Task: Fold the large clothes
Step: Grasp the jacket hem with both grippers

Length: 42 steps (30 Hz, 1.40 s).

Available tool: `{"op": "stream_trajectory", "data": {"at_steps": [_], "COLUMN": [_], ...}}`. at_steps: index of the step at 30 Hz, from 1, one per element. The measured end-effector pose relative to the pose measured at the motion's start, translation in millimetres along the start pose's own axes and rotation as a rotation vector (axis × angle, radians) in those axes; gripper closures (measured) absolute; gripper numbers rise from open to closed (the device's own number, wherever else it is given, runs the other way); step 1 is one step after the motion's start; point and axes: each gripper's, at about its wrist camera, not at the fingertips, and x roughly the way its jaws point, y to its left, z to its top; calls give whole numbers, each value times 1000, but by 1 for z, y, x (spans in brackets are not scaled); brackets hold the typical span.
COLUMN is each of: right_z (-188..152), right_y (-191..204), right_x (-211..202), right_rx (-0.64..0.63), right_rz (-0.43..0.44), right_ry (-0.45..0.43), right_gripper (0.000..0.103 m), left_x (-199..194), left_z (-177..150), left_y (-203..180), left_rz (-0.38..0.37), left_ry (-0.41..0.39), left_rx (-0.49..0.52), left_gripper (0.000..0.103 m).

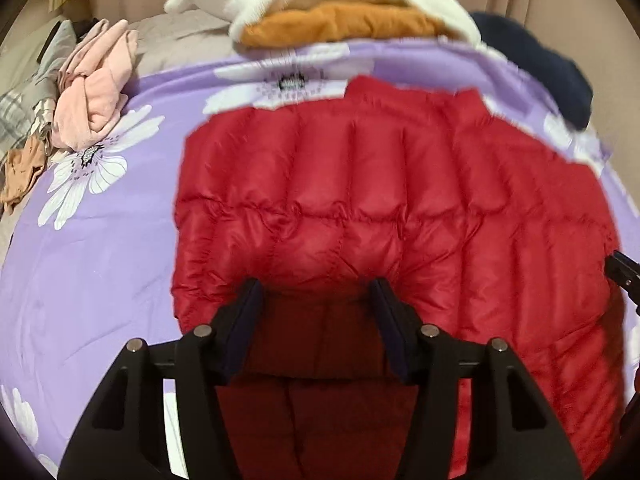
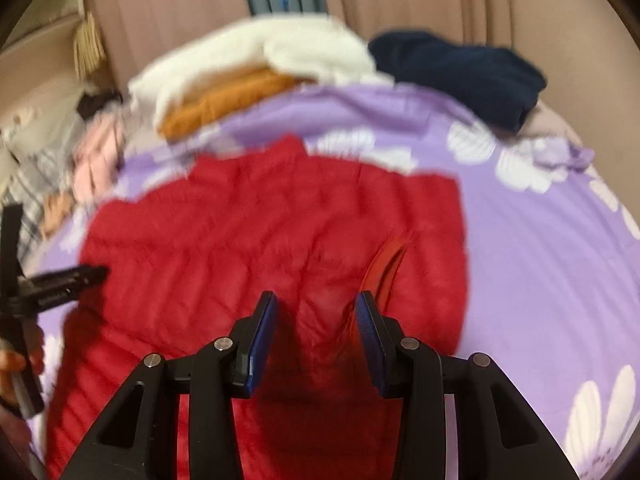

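We have the red puffer jacket [image 1: 360, 200] spread flat on the lilac flowered bedspread [image 1: 100, 260] of the bed, collar away from us, likely so its sides can be folded inward. Our left hand-held gripper [image 1: 316, 304] hangs over the near hem, jaws parted with fabric between them but not pinched. Our right hand-held gripper [image 2: 316, 320] stands apart above the quilting, holding nothing. Folded clothes [image 1: 340, 24] wait at the far edge. No brand or writing is readable.
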Motion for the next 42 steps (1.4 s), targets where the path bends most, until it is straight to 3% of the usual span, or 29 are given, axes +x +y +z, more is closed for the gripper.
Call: {"op": "stream_trajectory", "data": {"at_steps": [7,10,12,13,15,24,27,34,42], "right_z": [-6,-3,-7,-11,-21,-70,-88,-127,-161], "right_y": [-5,-6,-11,-10,-18,-63,-73,-74,-56], "right_x": [24,7,-15,-24,-42,-83,-86,-79,-93], "right_rx": [33,69,91,95,108,245,300,398,419], "right_rz": [23,52,97,104,108,99,122,274,467], "right_ry": [51,45,14,4,-11,24,46,140,197], "right_gripper": [63,63,59,55,51,50,42,42,42], "left_x": [7,-7,-23,-29,-46,-83,-82,-96,-113], "left_z": [-4,-7,-17,-22,-39,-121,-145,-176,-212], "left_y": [2,5,11,15,27,73,78,67,62], "left_rz": [8,-8,-22,-24,-39,-134,-218,-432,-607], "left_ry": [15,13,4,1,-8,56,95,101,125], "left_rx": [4,-36,-65,-79,-114,-308,-382,-453,-533], "left_gripper": [46,44,37,31,30,25,25,25,27]}}
